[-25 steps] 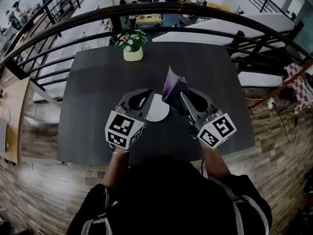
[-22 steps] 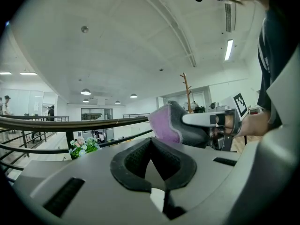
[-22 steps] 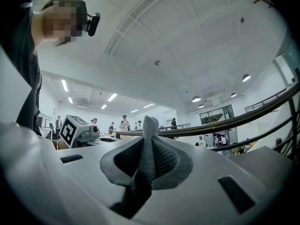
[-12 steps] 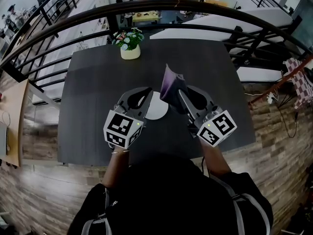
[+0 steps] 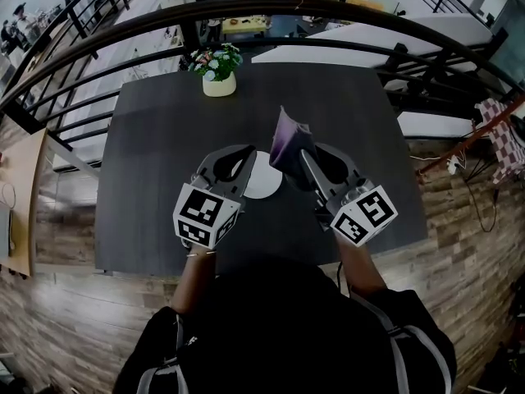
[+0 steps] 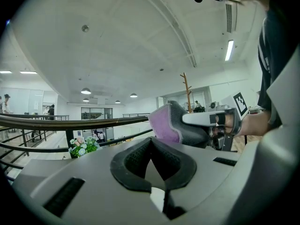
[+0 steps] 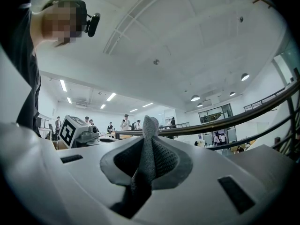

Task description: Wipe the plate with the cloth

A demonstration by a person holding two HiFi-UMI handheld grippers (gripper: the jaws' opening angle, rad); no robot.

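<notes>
A white plate [image 5: 267,184] lay near the desk's [image 5: 156,154] front edge, partly hidden by the left gripper [image 5: 248,154], whose jaws were closed on nothing. Just beside the plate, the right gripper [image 5: 299,158] clamped a purple cloth [image 5: 287,138].

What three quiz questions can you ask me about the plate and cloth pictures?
1. Pick one: which gripper holds the cloth? A left, B right, C neither.
2. True or false: the flower pot stands near the far edge of the table, well apart from the plate.
3. Fill the gap: the cloth is grey on one side and ____ on the other.

Key: 1 B, the right gripper is shut on it. 2 true. 3 purple.
</notes>
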